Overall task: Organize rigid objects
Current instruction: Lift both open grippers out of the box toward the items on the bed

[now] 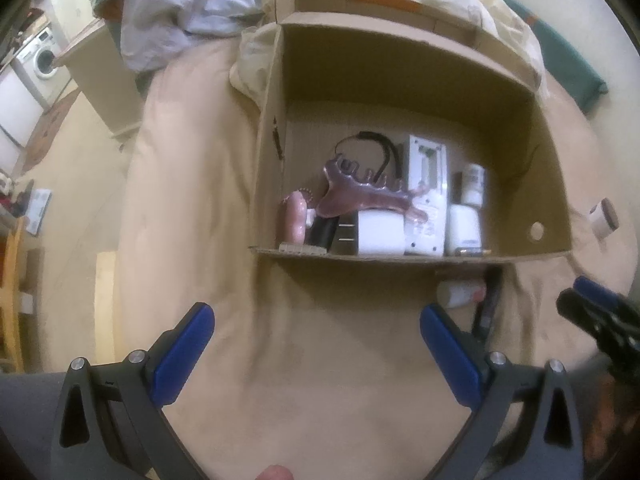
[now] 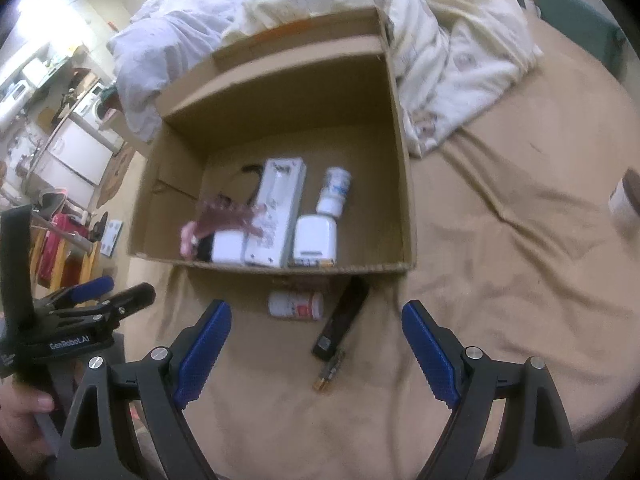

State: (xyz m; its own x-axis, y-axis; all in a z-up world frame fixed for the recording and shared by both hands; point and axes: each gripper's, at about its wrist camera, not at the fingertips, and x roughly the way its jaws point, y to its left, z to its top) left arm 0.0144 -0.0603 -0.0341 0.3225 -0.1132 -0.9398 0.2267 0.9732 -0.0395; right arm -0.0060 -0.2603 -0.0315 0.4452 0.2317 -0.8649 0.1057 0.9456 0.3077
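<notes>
Small white bottle [image 2: 296, 305] at lower centre, outside the box [image 2: 400, 128] (likely light, stiff, slippery): grip mid-body; right gripper [image 2: 316, 344] wide, empty.

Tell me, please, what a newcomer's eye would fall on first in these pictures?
An open cardboard box sits mid-bed on a tan sheet, its near end packed with white bottles, a tall white pack and a purple hair clip. Just outside its near wall lie a small white bottle and a dark stick. Both claws, left and right, gape empty.
</notes>
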